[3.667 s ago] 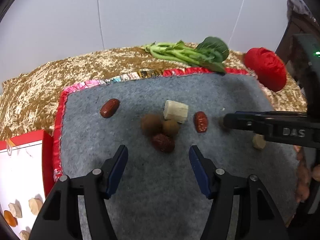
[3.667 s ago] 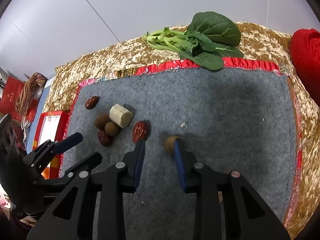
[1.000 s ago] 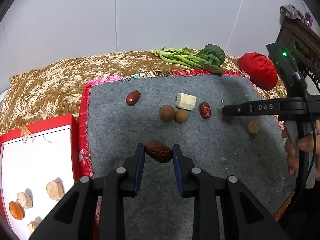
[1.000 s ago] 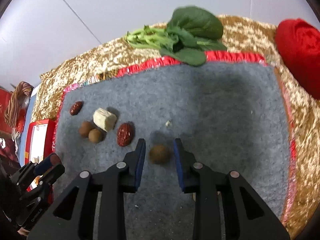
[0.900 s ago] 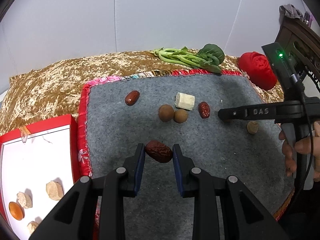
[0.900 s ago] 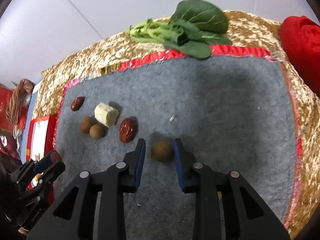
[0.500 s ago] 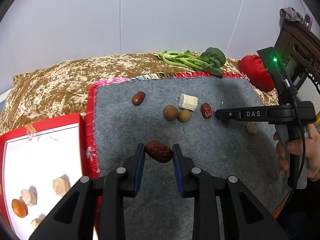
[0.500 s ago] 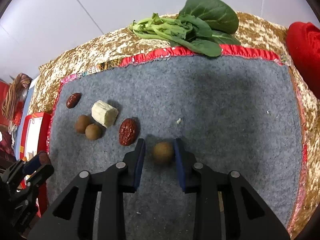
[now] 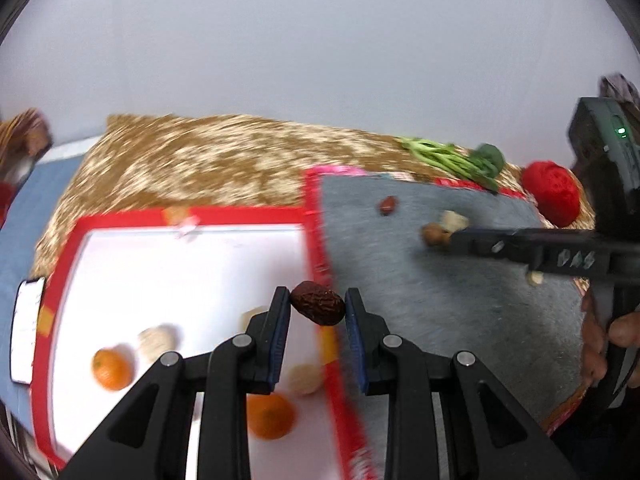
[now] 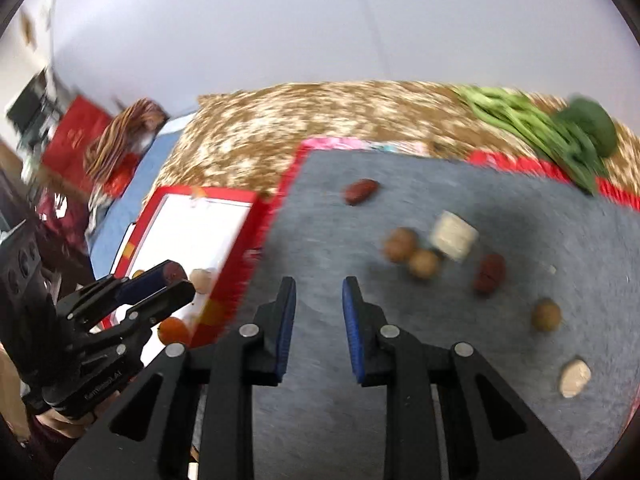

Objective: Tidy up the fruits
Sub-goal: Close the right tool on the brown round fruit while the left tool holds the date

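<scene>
My left gripper (image 9: 317,295) is shut on a dark wrinkled date (image 9: 320,310), held above the right rim of the red-edged white tray (image 9: 180,272). The right wrist view shows the left gripper (image 10: 160,282) at that same tray (image 10: 192,224). My right gripper (image 10: 319,285) hangs over the left part of the grey mat (image 10: 400,340); its jaws are closing with nothing between them. The round brown fruit (image 10: 546,314) lies on the mat off to its right. The right gripper (image 9: 454,236) also reaches in from the right in the left wrist view.
The tray holds two oranges (image 9: 112,368) (image 9: 270,416) and pale lumps (image 9: 158,342). On the mat lie dates (image 10: 361,191) (image 10: 489,273), two brown fruits (image 10: 400,244), a pale chunk (image 10: 454,235) and a pale lump (image 10: 575,374). Greens (image 10: 540,124) and a red ball (image 9: 552,194) sit at the back.
Both grippers swung left towards the tray. The left one carried the date from over the mat to the tray's rim. The right one left the round brown fruit behind on the mat.
</scene>
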{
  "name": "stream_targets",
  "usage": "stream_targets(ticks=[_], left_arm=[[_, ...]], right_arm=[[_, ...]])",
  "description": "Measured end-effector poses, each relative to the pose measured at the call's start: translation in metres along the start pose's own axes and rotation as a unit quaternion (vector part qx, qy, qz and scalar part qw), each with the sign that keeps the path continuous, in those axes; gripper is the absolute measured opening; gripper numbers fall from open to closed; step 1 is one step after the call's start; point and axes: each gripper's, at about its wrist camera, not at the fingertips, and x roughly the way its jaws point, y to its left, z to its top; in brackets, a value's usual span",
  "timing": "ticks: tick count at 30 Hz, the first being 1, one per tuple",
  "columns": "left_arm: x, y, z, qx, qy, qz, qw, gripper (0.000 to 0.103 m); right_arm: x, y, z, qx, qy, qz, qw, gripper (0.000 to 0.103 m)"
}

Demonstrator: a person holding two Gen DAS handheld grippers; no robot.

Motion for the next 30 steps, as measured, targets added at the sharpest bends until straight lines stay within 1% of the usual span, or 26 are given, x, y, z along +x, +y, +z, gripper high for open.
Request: stream_targets(ticks=[1,2,4,6,8,10,13,15,17,18,20,24,26,27,29,30], left_arm=[[0.0,0.006,-0.001,-0.003,0.0,0.008,1.0,0.027],[0.0,0.009,-0.003,-0.004,0.0,0.011,0.9999,0.027],[-0.001,0.014,-0.006,-0.009,0.002,0.009,0.9999,0.027],[-0.002,0.013,-0.006,-0.009,0.0,0.002,1.0,0.027],[-0.004,0.008,-0.002,-0.005,-0.008,-0.009,0.9999,0.027],[-0.006,-0.002,0.0,0.004,-0.014,-0.022,0.9996,0.027],[-0.005,-0.017,0.002,0.019,-0.016,-0.037,0.999,0.027],[-0.004,-0.024,0.001,0.024,-0.014,-0.041,0.9988,0.027],[-0.002,-0.028,0.0,0.031,-0.013,-0.044,0.9985,0.027],[-0.001,-0.029,-0.001,0.033,-0.011,-0.044,0.9984,0.027],[0.0,-0.03,-0.001,0.033,-0.007,-0.045,0.9984,0.027],[0.002,-0.032,-0.001,0.035,-0.007,-0.045,0.9983,0.027],[0.002,-0.034,-0.002,0.039,-0.005,-0.045,0.9982,0.027],[0.003,-0.034,-0.002,0.039,-0.004,-0.045,0.9982,0.027],[0.004,-0.033,-0.002,0.038,-0.002,-0.044,0.9983,0.027],[0.004,-0.032,-0.002,0.036,-0.002,-0.043,0.9984,0.027]], right_arm=[[-0.003,-0.001,0.003,0.001,-0.007,0.001,1.0,0.026],[-0.005,-0.004,0.005,0.002,-0.013,-0.009,1.0,0.026],[-0.014,-0.021,0.006,0.009,-0.018,-0.044,0.999,0.026],[-0.022,-0.049,0.004,0.048,-0.01,-0.068,0.996,0.026],[-0.029,-0.082,0.002,0.112,-0.001,-0.073,0.991,0.026],[-0.035,-0.103,-0.002,0.147,-0.001,-0.086,0.985,0.026],[-0.034,-0.115,-0.004,0.152,0.014,-0.114,0.982,0.026],[-0.034,-0.121,-0.005,0.16,0.016,-0.133,0.978,0.026],[-0.026,-0.127,-0.007,0.161,0.038,-0.153,0.974,0.026],[-0.024,-0.132,-0.01,0.164,0.043,-0.154,0.973,0.026],[-0.018,-0.14,-0.015,0.174,0.055,-0.141,0.973,0.026],[-0.011,-0.144,-0.015,0.177,0.052,-0.143,0.972,0.026],[-0.002,-0.145,-0.013,0.182,0.059,-0.133,0.972,0.026],[0.003,-0.148,-0.014,0.183,0.065,-0.138,0.971,0.026],[0.005,-0.147,-0.015,0.183,0.062,-0.138,0.971,0.026],[0.005,-0.149,-0.015,0.188,0.053,-0.133,0.972,0.026]])
